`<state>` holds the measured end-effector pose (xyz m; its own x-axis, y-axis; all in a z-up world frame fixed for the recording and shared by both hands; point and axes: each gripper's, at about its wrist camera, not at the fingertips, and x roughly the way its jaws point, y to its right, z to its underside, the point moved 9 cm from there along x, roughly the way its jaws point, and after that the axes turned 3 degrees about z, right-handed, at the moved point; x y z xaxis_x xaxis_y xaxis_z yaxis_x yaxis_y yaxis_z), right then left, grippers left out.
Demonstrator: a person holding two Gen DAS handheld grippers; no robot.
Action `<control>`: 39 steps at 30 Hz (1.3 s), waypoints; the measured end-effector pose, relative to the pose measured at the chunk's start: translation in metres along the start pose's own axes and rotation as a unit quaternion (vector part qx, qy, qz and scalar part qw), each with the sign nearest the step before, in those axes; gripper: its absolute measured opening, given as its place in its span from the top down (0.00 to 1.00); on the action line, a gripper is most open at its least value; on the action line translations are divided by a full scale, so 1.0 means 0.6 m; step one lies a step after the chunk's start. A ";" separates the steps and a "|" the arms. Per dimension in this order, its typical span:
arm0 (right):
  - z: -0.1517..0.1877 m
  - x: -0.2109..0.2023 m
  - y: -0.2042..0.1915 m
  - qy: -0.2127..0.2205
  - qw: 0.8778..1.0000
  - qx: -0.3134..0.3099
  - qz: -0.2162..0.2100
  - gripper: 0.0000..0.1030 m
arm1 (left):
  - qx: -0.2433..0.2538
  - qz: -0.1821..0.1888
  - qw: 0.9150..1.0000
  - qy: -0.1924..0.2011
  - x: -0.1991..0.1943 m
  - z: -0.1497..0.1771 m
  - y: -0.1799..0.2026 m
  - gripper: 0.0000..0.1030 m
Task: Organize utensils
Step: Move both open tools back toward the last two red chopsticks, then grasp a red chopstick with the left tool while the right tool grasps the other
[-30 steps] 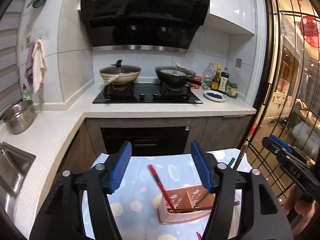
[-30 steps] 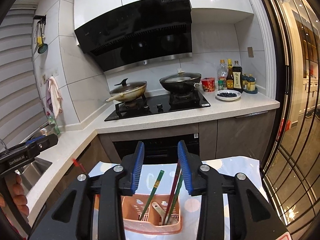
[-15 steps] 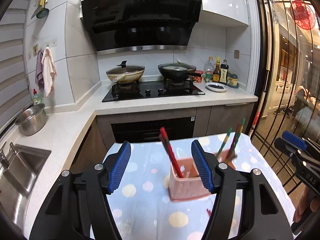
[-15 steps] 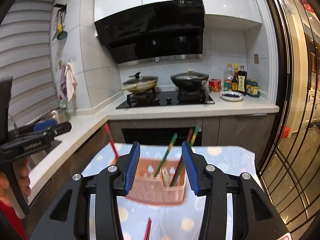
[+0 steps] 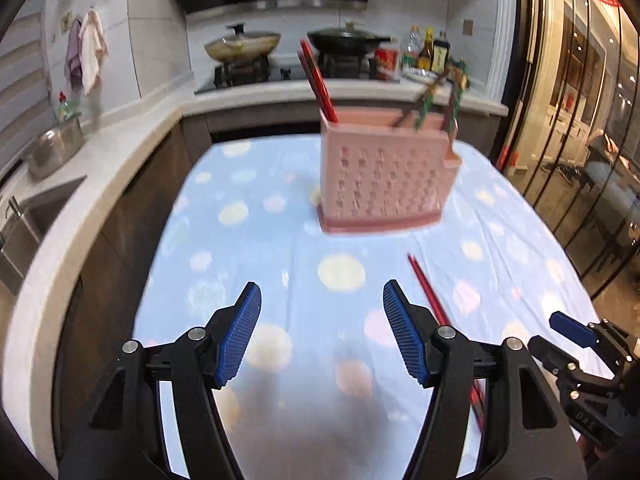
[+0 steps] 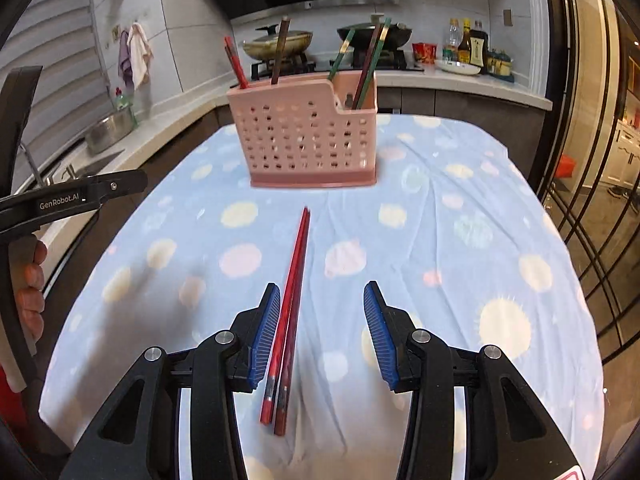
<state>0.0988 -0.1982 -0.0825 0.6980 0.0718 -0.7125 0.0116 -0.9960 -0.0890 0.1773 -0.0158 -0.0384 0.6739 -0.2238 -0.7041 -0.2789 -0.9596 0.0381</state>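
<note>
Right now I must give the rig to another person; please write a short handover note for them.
Left hand-held gripper: open, empty, above the dotted tablecloth.
Right hand-held gripper: open, holds nothing; its jaws have just been opening. The pair of red chopsticks lies on the cloth between its fingers, near the left pad, not gripped.
Pink utensil holder: upright at the far side of the table, already with several chopsticks standing in it.
Done: those chopsticks are in the holder.
Left: grip the red pair, probably with the right hand-held gripper, and stand it in the holder.
</note>
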 end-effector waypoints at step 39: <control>0.131 0.009 0.035 -0.058 0.998 0.029 0.018 0.94 | 0.053 0.099 0.989 -0.100 0.037 0.174 0.175 0.42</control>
<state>0.0468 -0.2143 -0.1430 0.6104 0.0460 -0.7907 -0.0544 -0.9935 -0.0998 0.0916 -0.1035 -0.1244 0.4535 -0.3567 -0.8167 -0.4689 -0.8748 0.1217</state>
